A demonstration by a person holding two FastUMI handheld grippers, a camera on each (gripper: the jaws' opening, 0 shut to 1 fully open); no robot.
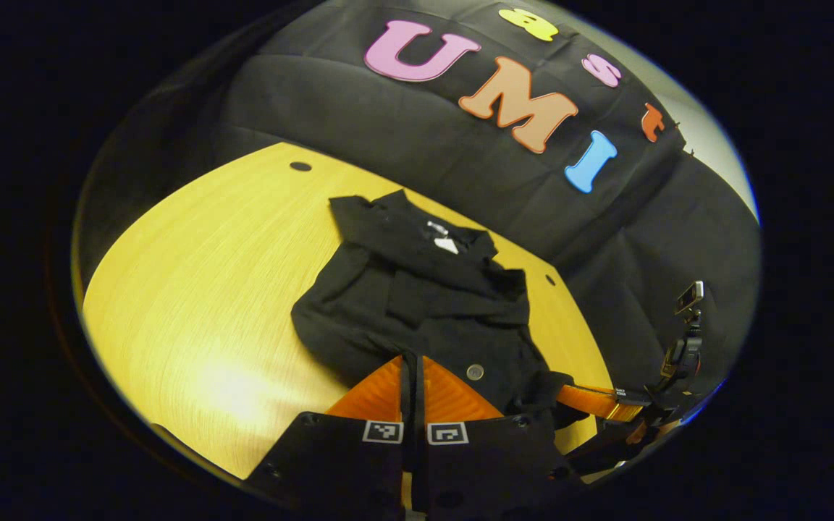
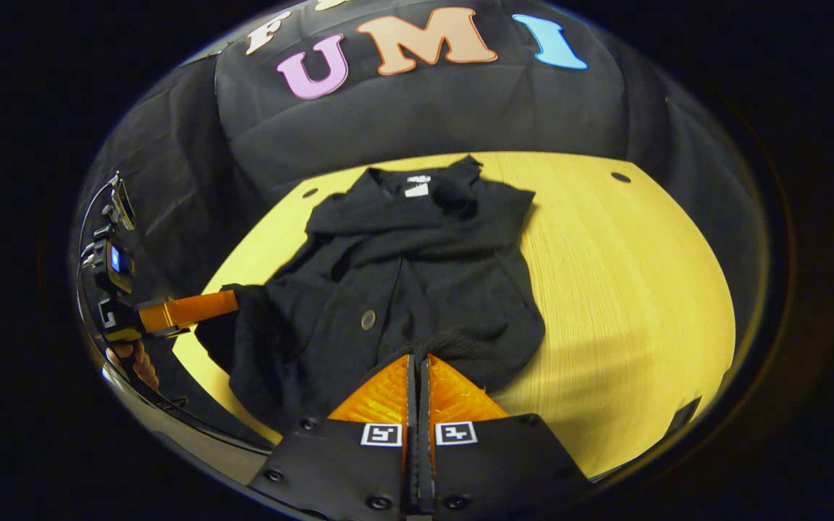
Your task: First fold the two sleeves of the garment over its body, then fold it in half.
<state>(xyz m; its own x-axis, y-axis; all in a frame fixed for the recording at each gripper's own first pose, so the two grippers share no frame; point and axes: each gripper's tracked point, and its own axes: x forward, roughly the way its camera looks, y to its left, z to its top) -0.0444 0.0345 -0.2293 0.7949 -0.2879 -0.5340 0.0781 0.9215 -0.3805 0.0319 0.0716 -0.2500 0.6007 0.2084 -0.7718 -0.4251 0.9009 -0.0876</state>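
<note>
A black garment [image 1: 417, 304] lies on the yellow table [image 1: 192, 289], collar and white label toward the far wall. Both sleeves are folded across its body, and a button [image 1: 475, 372] shows near the hem. My left gripper [image 1: 411, 356] is shut on the near hem. In the right gripper view the garment [image 2: 417, 268] lies the same way, and my right gripper [image 2: 417, 357] is shut on its ribbed hem. The left gripper [image 2: 234, 298] pinches the hem's left corner there. The right gripper [image 1: 563, 391] holds the hem's right corner in the left gripper view.
The wooden table [image 2: 627, 275] has small dark holes [image 2: 620, 176] near its far edge. Black cloth walls close the booth behind it. A hand [image 2: 138, 362] holds the left gripper at the table's near left edge. Bare wood stretches on both sides of the garment.
</note>
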